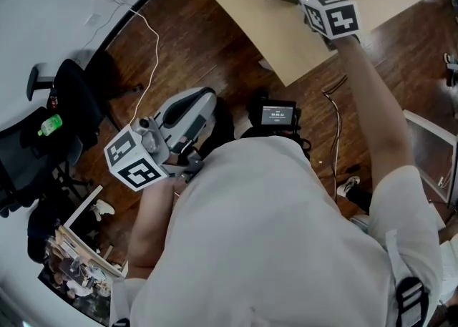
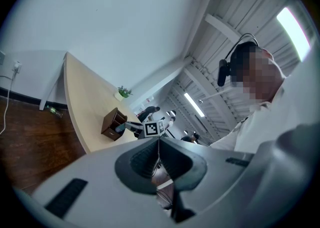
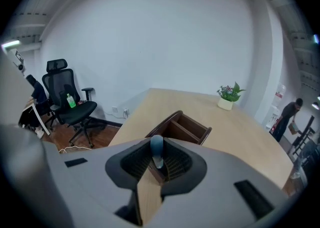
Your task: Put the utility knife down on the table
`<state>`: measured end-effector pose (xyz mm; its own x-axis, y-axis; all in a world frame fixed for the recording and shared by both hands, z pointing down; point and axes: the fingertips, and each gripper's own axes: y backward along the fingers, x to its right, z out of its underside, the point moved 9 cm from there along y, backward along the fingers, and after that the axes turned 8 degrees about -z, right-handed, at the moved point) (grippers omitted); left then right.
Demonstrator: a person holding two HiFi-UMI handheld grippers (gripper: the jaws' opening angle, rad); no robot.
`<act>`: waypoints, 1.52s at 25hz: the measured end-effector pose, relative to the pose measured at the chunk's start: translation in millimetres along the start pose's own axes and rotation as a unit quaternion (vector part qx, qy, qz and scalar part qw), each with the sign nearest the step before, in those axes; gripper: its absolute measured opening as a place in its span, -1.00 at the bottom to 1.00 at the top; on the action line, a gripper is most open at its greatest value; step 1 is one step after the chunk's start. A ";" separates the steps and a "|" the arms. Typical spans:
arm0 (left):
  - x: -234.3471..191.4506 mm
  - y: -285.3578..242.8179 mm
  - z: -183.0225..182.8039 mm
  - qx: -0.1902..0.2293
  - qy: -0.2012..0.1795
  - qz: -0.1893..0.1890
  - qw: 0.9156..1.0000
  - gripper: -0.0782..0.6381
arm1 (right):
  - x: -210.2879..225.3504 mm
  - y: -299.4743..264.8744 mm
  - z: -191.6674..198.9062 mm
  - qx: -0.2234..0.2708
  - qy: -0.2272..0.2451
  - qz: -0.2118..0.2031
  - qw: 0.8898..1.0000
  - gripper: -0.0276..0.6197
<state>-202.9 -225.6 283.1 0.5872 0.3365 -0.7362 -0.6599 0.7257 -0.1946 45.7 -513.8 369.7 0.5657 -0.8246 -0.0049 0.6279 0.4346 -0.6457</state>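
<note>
left gripper (image 2: pixel 159 148): far left of the head view, held close to the body. Jaws together w/ nothing btwn them. No part in this step.
utility knife (image 3: pixel 156 146): sits btwn the jaws of the right gripper (image 3: pixel 157 159). Only a rounded blue-grey end shows, standing up above the pads. Rest of the body is hidden behind the jaws.
right gripper state: narrow, closed on the knife, pads pressing both flat sides. Tilted down over the table's near edge.
knife, feel: prob. light and stiff, won't flex in the grip. Casing looks smooth, so it could slide or pivot if the squeeze eases early. Can't tell if the blade is out, so treat that end as sharp.
knife, where to hold: mid-body on the flat sides, approx. as gripped now. Keep off the blade end.
knife vs surface: looks clear of the tabletop, not yet laid down; contact can't be confirmed.
wooden box (image 3: pixel 186 128): open-top organiser just beyond the jaws and slightly right. Close enough to bump on the way down.
table (image 3: pixel 235 127): pale wood w/ bare top right of the box. There's also bare top nearer the edge for setting the knife flat.
</note>
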 end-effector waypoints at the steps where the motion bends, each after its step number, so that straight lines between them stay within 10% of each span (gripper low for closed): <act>1: -0.2 0.2 -0.7 0.000 0.000 0.000 1.000 -0.77 | 1.2 -3.1 -0.9 -0.003 0.003 0.000 1.000 -0.70; 31: -1.8 0.4 1.7 -0.001 -0.002 0.005 1.000 -0.77 | -6.9 -39.9 30.9 -0.071 0.053 0.019 0.996 -0.69; 38: -3.0 2.3 1.3 -0.002 -0.002 0.008 1.000 -0.77 | -6.2 -39.9 28.5 -0.070 0.042 0.020 0.996 -0.39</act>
<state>-205.5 -224.1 285.8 0.5779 0.3505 -0.7370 -0.6711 0.7180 -0.1847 32.4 -515.7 417.3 0.5388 -0.8372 -0.0935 0.5212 0.4184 -0.7439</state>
